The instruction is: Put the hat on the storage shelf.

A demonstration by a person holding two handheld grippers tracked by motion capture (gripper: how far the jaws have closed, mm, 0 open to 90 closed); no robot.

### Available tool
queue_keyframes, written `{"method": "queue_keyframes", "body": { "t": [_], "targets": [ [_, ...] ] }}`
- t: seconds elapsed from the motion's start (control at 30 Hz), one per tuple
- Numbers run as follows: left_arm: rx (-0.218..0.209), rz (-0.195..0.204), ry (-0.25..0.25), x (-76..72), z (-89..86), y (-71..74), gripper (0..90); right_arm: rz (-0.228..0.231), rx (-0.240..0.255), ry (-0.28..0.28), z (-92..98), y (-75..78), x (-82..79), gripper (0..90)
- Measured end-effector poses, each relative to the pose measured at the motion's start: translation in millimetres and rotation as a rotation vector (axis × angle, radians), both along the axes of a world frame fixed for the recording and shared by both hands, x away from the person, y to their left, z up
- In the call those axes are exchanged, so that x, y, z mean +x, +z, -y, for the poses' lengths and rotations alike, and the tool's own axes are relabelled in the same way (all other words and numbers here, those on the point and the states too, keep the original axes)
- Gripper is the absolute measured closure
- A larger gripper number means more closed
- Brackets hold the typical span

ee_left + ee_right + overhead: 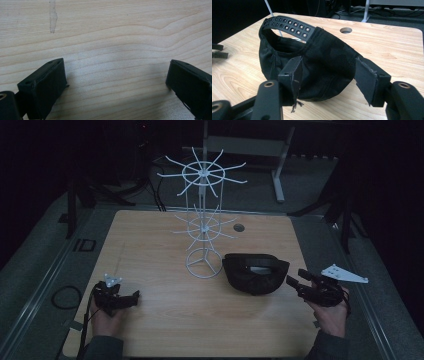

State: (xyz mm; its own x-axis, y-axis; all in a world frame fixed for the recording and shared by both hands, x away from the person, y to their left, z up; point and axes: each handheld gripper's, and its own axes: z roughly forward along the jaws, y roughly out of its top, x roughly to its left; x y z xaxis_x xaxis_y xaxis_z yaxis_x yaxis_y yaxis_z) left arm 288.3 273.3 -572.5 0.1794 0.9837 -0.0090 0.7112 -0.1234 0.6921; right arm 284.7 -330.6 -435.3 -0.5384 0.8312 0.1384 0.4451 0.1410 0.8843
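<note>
A black cap (255, 272) lies upside down on the wooden table (150, 240), right of a white wire rack (204, 220) with spoke arms on two tiers. In the right gripper view the cap (327, 52) has its holed snap strap (290, 25) turned away. My right gripper (296, 277) is open just right of the cap; its jaws (328, 72) stand either side of the cap's near wall without closing on it. My left gripper (134, 296) rests low at the front left, open (116, 77) over bare wood with nothing between the jaws.
A round cable hole (239, 227) sits in the table behind the cap. The rack's ring base (204, 263) stands close to the cap's left side. A cable loop (65, 296) lies on the floor to the left. Table legs and stands surround the dark back.
</note>
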Motion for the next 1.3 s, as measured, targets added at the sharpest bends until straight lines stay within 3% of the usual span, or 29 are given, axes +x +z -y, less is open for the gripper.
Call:
{"method": "queue_keyframes", "body": {
  "t": [0.6,0.93,1.1,1.3],
  "targets": [
    [0.0,0.0,0.002,0.1,0.2,0.0,3.0,0.023,-0.063,-0.059,-12.3,0.5,6.8,22.5],
    [-0.001,0.0,0.005,0.4,0.5,0.0,3.0,0.011,-0.155,-0.118,-17.2,-8.6,17.6,20.1],
    [0.0,-0.001,0.004,0.4,0.4,0.1,3.0,0.007,-0.113,-0.121,-16.5,-13.8,26.3,21.9],
    [0.0,-0.002,0.004,0.4,0.4,0.1,3.0,0.009,-0.085,-0.111,-21.8,-12.7,37.9,30.2]
  ]
}}
